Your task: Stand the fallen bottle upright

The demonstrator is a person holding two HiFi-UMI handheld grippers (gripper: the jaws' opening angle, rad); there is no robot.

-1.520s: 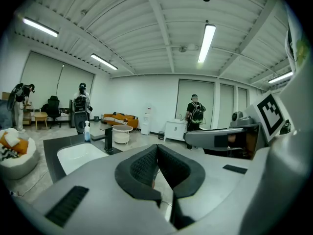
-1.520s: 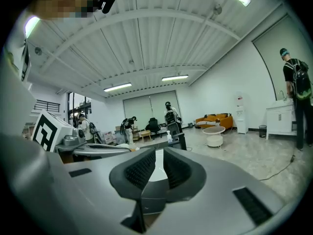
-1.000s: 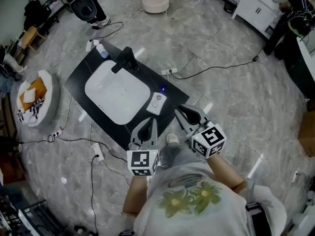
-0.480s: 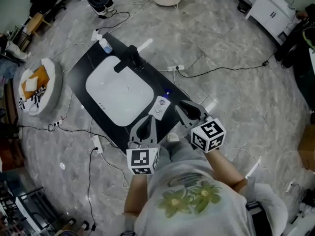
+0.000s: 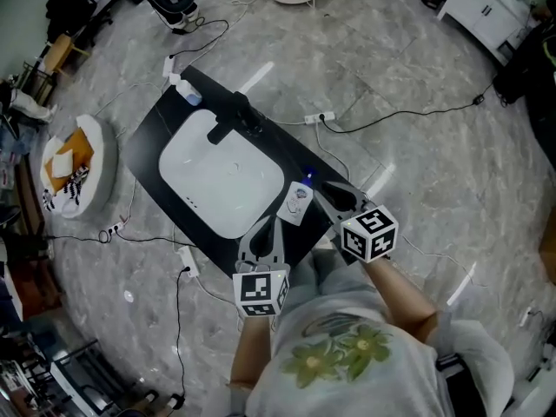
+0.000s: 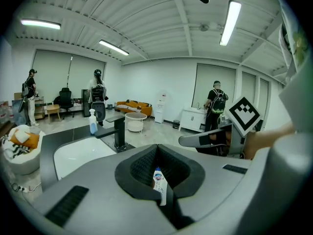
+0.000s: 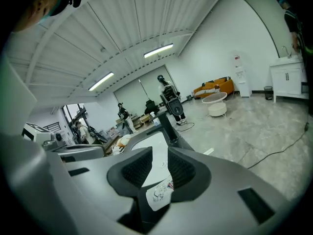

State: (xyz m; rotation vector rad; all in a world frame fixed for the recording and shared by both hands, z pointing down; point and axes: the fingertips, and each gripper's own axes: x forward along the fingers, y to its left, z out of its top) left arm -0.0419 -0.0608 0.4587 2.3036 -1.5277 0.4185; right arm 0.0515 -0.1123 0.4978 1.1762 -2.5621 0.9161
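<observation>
Two grippers hover over the near edge of the glossy black tabletop (image 5: 148, 142): the left hand-held gripper (image 5: 263, 226) has its jaws together, while on the right hand-held gripper (image 5: 334, 196) they have just been opening and stand narrowly apart with nothing between. One white labelled bottle (image 5: 298, 204) lies fallen between them, beside one rounded white basin (image 5: 221, 176).

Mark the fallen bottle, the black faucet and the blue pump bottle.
fallen bottle (image 5: 298, 204), head view, middle of its white labelled side.
black faucet (image 5: 234, 116), head view, middle of its body.
blue pump bottle (image 5: 188, 95), head view, its blue lower body.
</observation>
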